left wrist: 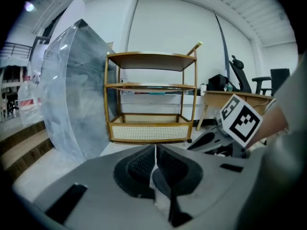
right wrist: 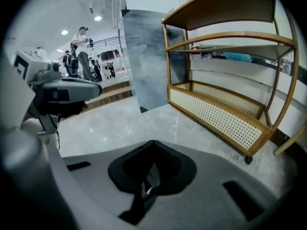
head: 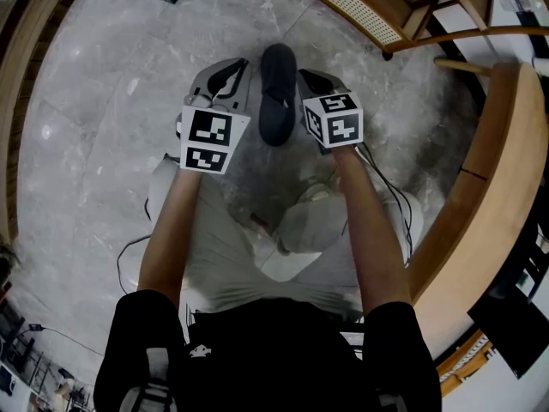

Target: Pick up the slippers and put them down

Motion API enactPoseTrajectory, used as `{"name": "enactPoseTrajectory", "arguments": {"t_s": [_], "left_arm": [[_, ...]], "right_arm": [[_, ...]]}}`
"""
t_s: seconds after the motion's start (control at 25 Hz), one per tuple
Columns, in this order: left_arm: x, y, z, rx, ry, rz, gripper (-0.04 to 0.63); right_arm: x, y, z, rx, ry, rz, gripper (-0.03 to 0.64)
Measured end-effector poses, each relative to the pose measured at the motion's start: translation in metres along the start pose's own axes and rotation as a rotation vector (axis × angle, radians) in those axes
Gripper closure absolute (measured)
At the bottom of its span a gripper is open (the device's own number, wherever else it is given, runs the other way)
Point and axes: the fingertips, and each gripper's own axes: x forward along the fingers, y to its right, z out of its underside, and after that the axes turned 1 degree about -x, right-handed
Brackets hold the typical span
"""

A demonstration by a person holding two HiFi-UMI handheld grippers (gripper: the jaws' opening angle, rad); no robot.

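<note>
Slipper (head: 277, 93) shows between left hand-held gripper (head: 230, 69) and right hand-held gripper (head: 313, 79).

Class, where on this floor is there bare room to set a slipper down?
Bare floor lies left of the left tool. Crowded: the slipper beside the right tool, the rack and curved bench at right.

You see the slipper (head: 277, 93) between your left gripper (head: 232, 69) and right gripper (head: 310, 77); the rack (head: 369, 7) stands on the floor (head: 103, 144) ahead, to your right; a panel (left wrist: 67, 90) stands left of the rack; a desk (left wrist: 235, 97) stands to its right.
</note>
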Motion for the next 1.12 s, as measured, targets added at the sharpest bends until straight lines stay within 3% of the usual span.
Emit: {"name": "enactPoseTrajectory", "arguments": {"t_s": [0.36,0.6,1.12], "left_arm": [[-0.029,0.009,-0.069,0.011,-0.006,0.008,0.583],[-0.05,0.026,-0.126,0.022,-0.022,0.021,0.583],[-0.111,0.048,-0.319,0.046,-0.017,0.038,0.583]], "right_arm": [[-0.084,-0.007,-0.08,0.009,0.162,-0.05,0.618],[-0.151,-0.007,-0.137,0.017,0.217,-0.047,0.618],[-0.313,0.008,-0.286,0.006,0.278,-0.03,0.618]]}}
